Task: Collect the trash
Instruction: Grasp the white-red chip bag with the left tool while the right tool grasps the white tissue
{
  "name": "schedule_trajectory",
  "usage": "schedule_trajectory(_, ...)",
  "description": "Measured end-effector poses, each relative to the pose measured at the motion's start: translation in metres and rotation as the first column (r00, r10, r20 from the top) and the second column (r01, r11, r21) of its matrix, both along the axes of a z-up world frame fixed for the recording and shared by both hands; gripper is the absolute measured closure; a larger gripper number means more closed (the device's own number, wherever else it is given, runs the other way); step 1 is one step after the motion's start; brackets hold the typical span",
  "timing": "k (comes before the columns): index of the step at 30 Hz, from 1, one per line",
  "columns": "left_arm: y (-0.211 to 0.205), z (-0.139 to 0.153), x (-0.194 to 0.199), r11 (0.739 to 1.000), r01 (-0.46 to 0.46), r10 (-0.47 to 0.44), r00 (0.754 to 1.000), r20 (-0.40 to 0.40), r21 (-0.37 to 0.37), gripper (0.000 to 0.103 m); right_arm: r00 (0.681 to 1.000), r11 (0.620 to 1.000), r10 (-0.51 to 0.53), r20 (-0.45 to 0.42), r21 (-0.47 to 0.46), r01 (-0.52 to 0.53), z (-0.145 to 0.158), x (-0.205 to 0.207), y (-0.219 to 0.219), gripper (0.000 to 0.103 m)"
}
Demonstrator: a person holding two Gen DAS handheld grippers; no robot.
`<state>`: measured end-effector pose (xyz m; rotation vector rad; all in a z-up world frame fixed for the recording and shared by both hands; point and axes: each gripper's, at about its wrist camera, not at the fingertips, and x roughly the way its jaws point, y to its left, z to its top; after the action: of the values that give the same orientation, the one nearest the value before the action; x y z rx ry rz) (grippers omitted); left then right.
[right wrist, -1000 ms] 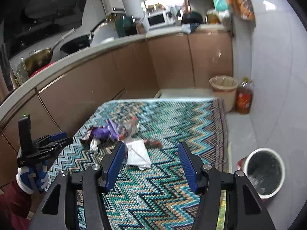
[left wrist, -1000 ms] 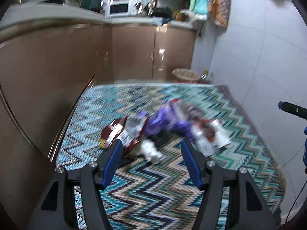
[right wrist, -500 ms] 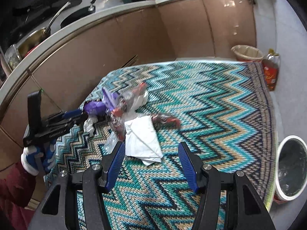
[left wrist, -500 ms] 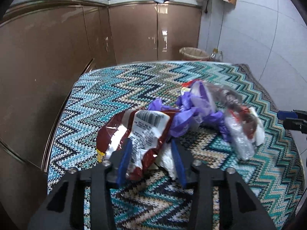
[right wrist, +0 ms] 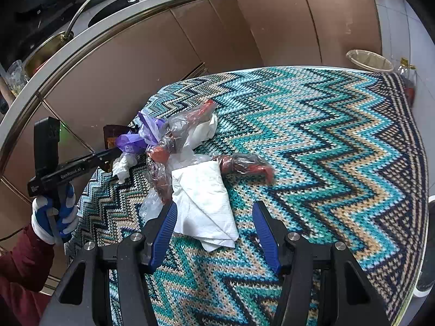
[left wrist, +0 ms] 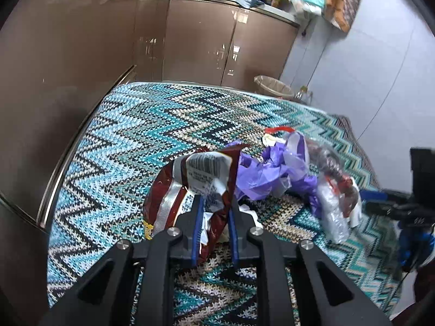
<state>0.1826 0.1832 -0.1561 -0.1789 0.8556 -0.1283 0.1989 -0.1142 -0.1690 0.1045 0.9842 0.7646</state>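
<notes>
Trash lies in a heap on a zigzag rug [right wrist: 326, 135]. My left gripper [left wrist: 215, 201] has its jaws closing, and the blue pads pinch the lower edge of a dark red snack wrapper [left wrist: 190, 179], which stands up between them. Beside it lie crumpled purple plastic [left wrist: 261, 174] and a clear bag with red scraps [left wrist: 331, 198]. My right gripper [right wrist: 214, 207] stands open just over a folded white napkin [right wrist: 204, 198], touching nothing. A dark red wrapped piece [right wrist: 244, 165] lies behind the napkin. In the right wrist view, the left gripper [right wrist: 108, 157] shows in a gloved hand [right wrist: 54, 214].
Brown kitchen cabinets [left wrist: 81, 81] run along the rug's left and far sides. A lined waste bin [right wrist: 369, 59] and a bottle [right wrist: 407, 81] stand at the far corner. A white bin's rim [right wrist: 429, 244] shows at the right edge.
Both grippers have dropped closer to the heap. The left jaws have narrowed from wide apart onto the snack wrapper. The right jaws keep the same gap, now over the napkin.
</notes>
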Motion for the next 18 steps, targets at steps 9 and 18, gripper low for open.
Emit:
schedule_trajectory(9, 0.012, -0.001, -0.006, 0.998, -0.041, 0.042, 0.999, 0.013, -0.051, 0.088, 1.0, 1.0, 0.024, -0.011, -0.001, -0.024, -0.008, 0.003, 0.01, 0.063)
schedule_trajectory(18, 0.015, 0.003, -0.016, 0.997, -0.062, 0.063, 0.997, 0.032, -0.039, 0.094, 0.998, 0.998, 0.059, 0.007, -0.018, -0.059, -0.006, -0.006, 0.013, 0.091)
